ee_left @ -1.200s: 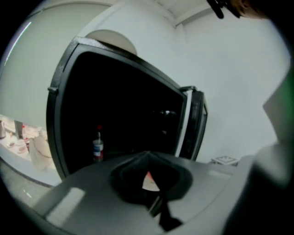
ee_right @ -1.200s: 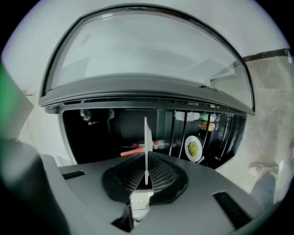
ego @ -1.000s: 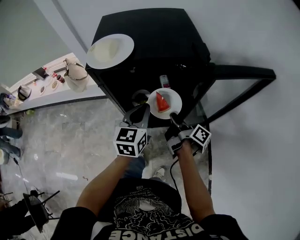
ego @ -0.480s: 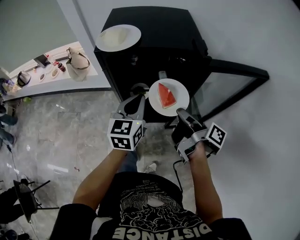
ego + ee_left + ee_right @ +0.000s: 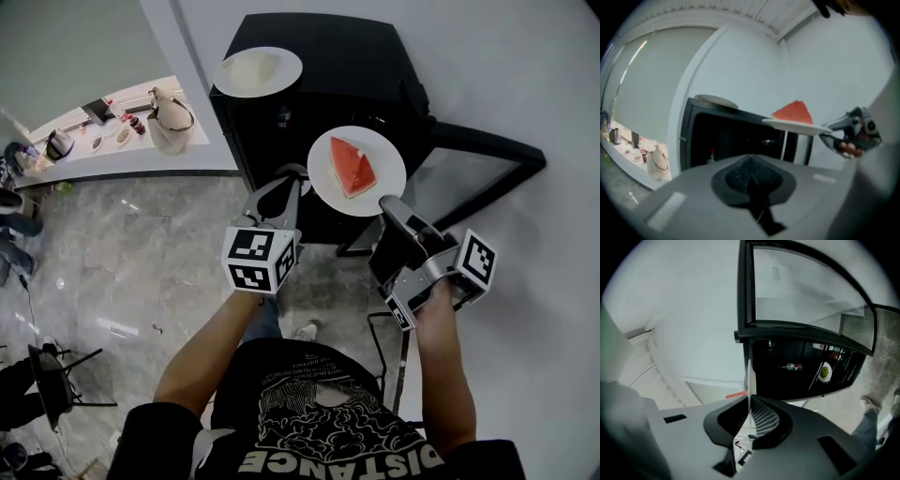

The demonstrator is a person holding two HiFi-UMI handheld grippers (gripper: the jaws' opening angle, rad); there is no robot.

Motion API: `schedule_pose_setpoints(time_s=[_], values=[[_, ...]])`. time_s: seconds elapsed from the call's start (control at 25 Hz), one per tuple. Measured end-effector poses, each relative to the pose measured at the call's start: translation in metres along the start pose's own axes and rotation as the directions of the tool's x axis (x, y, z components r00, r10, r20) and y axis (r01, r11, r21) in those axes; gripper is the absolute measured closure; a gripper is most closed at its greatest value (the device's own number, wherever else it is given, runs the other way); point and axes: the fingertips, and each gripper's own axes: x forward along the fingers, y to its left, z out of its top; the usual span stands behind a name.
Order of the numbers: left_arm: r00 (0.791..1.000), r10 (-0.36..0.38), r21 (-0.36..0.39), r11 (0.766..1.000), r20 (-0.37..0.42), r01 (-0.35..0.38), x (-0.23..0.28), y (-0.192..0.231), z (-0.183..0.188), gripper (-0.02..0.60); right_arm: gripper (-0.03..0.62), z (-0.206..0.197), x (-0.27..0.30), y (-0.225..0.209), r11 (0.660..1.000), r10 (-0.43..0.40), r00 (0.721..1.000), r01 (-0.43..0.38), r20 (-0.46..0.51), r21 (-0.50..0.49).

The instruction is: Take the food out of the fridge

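Right tool point(image 5: 386, 204): jaws clamped on the near rim of a plate point(image 5: 384, 161), edge only.
Risk: the plate tips under its own weight and the watermelon slice point(image 5: 354, 167) slides off.
Slice: upper left of the right tool, centre frame, over the fridge point(image 5: 319, 56) front.
Left tool point(image 5: 284, 190): jaws apparently together, empty, lower left of the plate.

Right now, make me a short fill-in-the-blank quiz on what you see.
The right gripper is shut on the rim of a white plate bearing a slice of ____.
A second plate sits on top of the black ____.
The glass door stands ____.
Missing: watermelon, fridge, open.
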Motion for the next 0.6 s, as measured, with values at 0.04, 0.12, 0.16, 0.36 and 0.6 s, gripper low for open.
schedule_pose_setpoints(time_s=[0.04,0.12,0.16,0.36,0.6], values=[[1.000,0.005,0.001,1.000,0.002,-0.005,0.000,0.001,0.002,0.580,0.582,0.001,0.003,0.008,1.000,0.008,1.000,-0.008,-0.007,-0.006],[1.000,0.012,0.001,1.000,0.009,-0.012,-0.001,0.003,0.005,0.580,0.582,0.002,0.008,0.022,1.000,0.024,1.000,-0.024,-0.020,-0.018],[1.000,0.014,0.001,1.000,0.013,-0.014,0.000,0.004,0.007,0.580,0.582,0.003,0.011,0.029,0.999,0.032,0.999,-0.032,-0.026,-0.021],[0.999,0.017,-0.001,1.000,0.034,-0.017,0.004,0.007,0.018,0.580,0.582,0.013,0.029,0.046,0.999,0.050,0.998,-0.050,-0.030,-0.015],[0.999,-0.001,0.002,1.000,0.043,0.001,0.015,0.010,0.031,0.580,0.581,0.038,0.055,0.047,1.000,0.029,0.999,-0.029,0.019,-0.002]])
